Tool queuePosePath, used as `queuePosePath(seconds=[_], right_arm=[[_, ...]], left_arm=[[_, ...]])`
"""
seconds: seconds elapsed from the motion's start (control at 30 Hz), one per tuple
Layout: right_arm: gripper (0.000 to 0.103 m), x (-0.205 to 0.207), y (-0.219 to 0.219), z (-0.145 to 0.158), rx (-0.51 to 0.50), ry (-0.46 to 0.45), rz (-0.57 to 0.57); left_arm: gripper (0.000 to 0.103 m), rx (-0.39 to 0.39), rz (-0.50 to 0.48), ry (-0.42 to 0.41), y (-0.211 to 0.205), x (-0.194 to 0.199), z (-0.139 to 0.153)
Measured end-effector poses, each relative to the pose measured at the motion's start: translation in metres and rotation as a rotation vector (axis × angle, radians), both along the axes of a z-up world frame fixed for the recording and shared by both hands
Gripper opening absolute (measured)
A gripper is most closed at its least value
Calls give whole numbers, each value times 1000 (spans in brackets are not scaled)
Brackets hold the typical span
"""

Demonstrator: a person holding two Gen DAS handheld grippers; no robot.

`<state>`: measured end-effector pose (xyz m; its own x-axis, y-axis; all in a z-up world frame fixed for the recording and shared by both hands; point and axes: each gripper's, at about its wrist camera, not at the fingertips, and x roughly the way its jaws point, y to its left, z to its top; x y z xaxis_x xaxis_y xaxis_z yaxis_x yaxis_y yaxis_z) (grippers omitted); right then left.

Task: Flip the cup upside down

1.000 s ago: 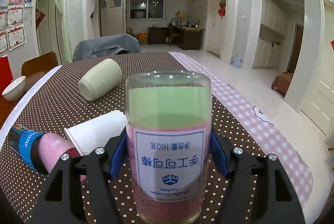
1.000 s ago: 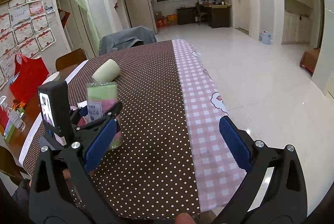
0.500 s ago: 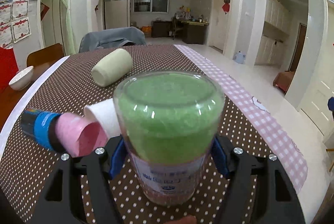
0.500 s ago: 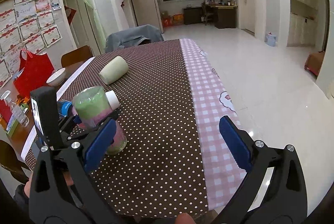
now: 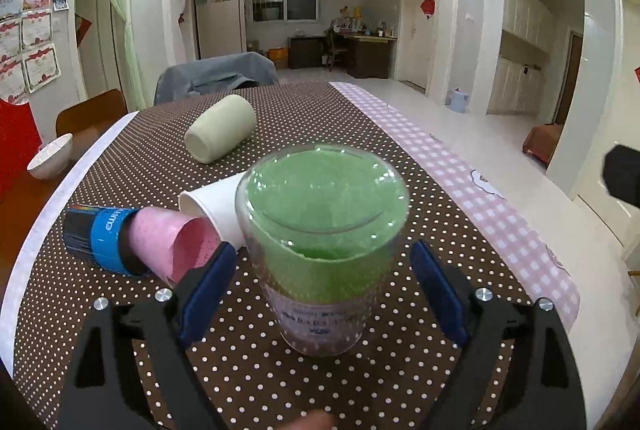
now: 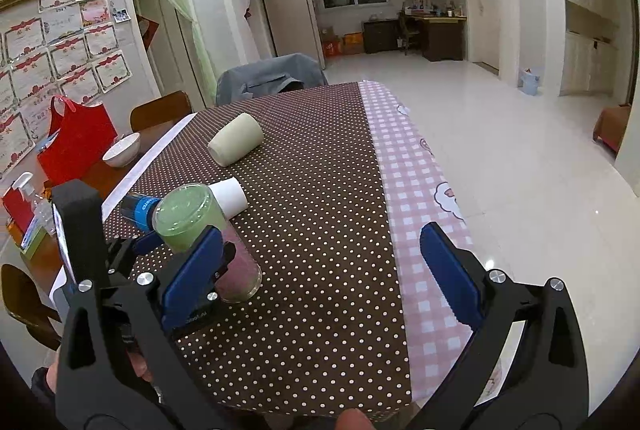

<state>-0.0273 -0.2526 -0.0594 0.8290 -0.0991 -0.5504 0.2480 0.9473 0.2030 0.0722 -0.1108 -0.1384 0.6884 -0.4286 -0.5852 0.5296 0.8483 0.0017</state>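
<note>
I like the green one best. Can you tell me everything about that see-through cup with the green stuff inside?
The clear cup looks like smooth plastic, with green filling its upper part, pink lower down, and a white printed label. It stands on the dotted brown tablecloth with its closed, flat end facing up. The left tongs are open around it, their blue pads on each side but not squeezing. Behind it lie a white paper cup and a pink cup, both on their sides.
</note>
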Motion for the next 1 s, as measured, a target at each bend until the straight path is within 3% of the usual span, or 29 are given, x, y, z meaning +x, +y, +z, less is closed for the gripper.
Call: queuePosePath(seconds=[0.33, 0.73, 1.0], right_arm=[[97, -3, 5, 5, 25, -27, 34], [97, -9, 26, 24, -2, -83, 97], [97, -14, 47, 35, -28, -123, 154]], left_arm=[[88, 45, 49, -48, 18, -22, 23], [88, -11, 169, -70, 68, -49, 65], [88, -21, 234, -130, 91, -75, 97]])
